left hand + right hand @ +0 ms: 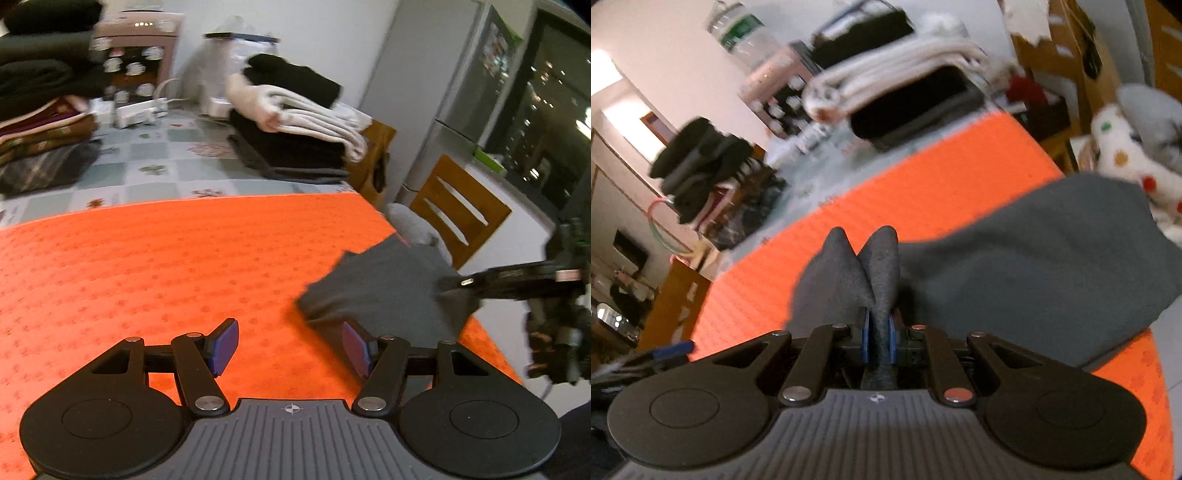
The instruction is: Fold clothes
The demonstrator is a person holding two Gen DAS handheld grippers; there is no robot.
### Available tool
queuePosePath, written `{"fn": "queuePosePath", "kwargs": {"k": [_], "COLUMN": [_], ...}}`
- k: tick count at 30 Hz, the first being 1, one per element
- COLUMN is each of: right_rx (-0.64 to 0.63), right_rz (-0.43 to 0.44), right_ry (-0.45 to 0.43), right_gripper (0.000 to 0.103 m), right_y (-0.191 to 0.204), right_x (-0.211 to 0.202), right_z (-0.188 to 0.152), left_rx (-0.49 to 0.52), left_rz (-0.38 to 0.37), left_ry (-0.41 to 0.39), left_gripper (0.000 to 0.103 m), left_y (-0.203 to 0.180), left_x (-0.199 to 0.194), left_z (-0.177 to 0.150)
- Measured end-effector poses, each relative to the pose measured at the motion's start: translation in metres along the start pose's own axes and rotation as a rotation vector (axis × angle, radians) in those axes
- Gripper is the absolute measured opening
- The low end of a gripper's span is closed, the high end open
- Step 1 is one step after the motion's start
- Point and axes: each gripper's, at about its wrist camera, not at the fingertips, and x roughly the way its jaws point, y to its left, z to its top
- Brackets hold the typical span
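A dark grey garment [380, 291] hangs over the right edge of the orange mat [147, 266]. My right gripper [878, 339] is shut on a bunched fold of that grey garment [1015, 266], which trails off to the right across the mat [923, 192]. Seen from the left wrist, the right gripper [458, 282] comes in from the right and pinches the cloth's corner. My left gripper [290, 345] hovers low over the mat, open, with nothing between its blue pads [225, 345]; its right finger sits just at the garment's near edge.
Folded stacks stand behind the mat: white and black clothes [295, 122] in the middle, dark and patterned ones [40, 125] at the left. A wooden chair [458, 214] with a grey cushion stands off the table's right side. A spotted white cloth [1126, 162] lies beyond the garment.
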Motion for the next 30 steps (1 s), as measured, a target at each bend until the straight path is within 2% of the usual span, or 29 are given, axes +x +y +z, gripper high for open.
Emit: {"fn": "queuePosePath", "kwargs": {"k": [5, 9, 12, 14, 16, 18, 19, 23, 30], "right_rx": [-0.028, -0.043, -0.055, -0.078, -0.089, -0.136, -0.165, -0.285, -0.527], "right_rz": [0.016, 0.0, -0.016, -0.019, -0.012, -0.007, 0.002, 0.066, 0.184], "right_ry": [0.036, 0.004, 0.001, 0.029, 0.033, 0.012, 0.003, -0.004, 0.105], "right_gripper": [0.012, 0.005, 0.004, 0.004, 0.009, 0.012, 0.016, 0.022, 0.029], "right_y": [-0.027, -0.034, -0.038, -0.04, -0.039, -0.03, -0.024, 0.004, 0.07], "right_x": [0.022, 0.015, 0.009, 0.01, 0.007, 0.0, -0.002, -0.001, 0.033], "right_z": [-0.008, -0.006, -0.003, -0.004, -0.002, 0.004, 0.007, 0.017, 0.035], "left_rx": [0.06, 0.1, 0.119, 0.128, 0.119, 0.103, 0.099, 0.098, 0.086], "left_rz": [-0.022, -0.031, -0.043, -0.037, -0.033, -0.026, -0.019, 0.001, 0.011], "left_ry": [0.036, 0.057, 0.073, 0.115, 0.156, 0.181, 0.189, 0.169, 0.094], "left_gripper": [0.063, 0.057, 0.057, 0.054, 0.051, 0.051, 0.05, 0.052, 0.052], "left_y": [-0.045, -0.073, -0.086, -0.09, -0.091, -0.09, -0.089, -0.093, -0.096], "left_x": [0.035, 0.059, 0.074, 0.088, 0.102, 0.113, 0.118, 0.119, 0.095], "left_z": [0.007, 0.01, 0.009, 0.005, -0.003, -0.012, -0.016, -0.022, -0.022]}}
